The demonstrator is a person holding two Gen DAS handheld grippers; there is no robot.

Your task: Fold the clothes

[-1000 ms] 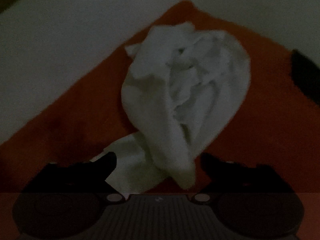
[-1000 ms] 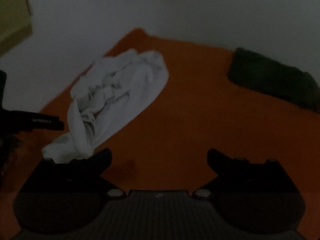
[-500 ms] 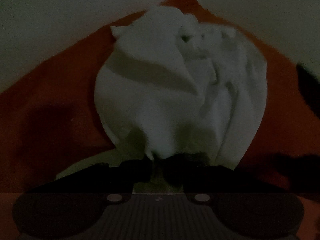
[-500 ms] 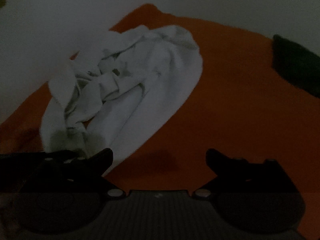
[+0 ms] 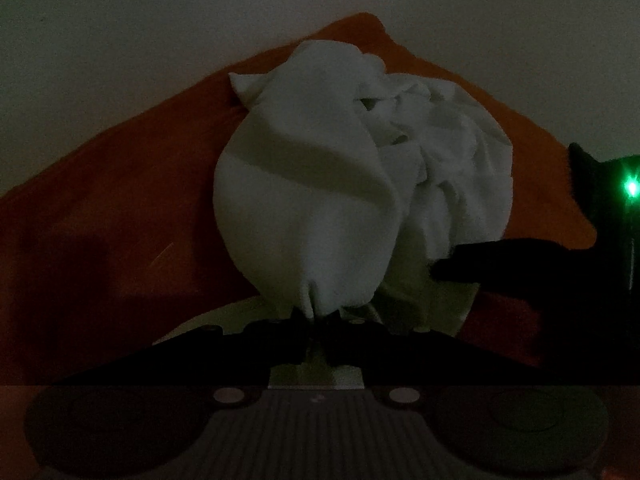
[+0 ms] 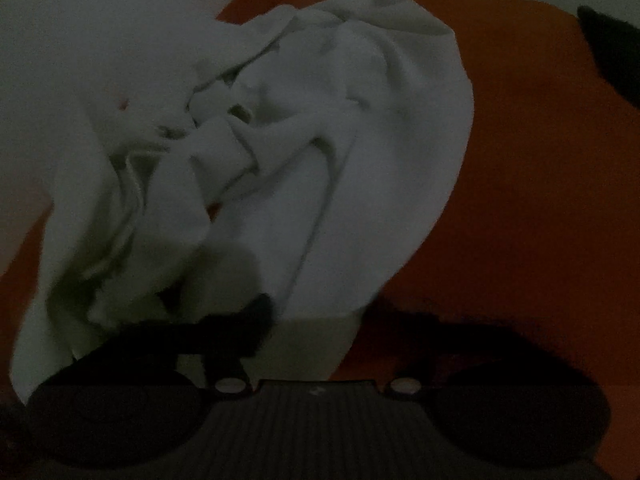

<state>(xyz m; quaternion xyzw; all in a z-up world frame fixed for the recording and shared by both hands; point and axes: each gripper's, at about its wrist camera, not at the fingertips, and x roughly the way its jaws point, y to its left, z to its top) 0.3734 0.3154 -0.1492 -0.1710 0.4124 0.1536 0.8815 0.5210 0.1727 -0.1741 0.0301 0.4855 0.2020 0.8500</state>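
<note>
A crumpled white garment lies on an orange surface, its near end lifted. My left gripper is shut on a bunched fold at that near edge. In the right wrist view the same white garment fills the left and middle. My right gripper is at its near hem, fingers narrowed but still apart, with white cloth between them. One dark finger of the right gripper reaches in from the right and touches the cloth's side. The light is very dim.
The orange surface extends to the right, with a dark folded garment at its far right corner. A pale floor or wall surrounds the orange area. A green light glows on the right device.
My left gripper closed on the garment's near edge and lifted it. My right gripper moved left up to the garment and its fingers have narrowed around the hem.
</note>
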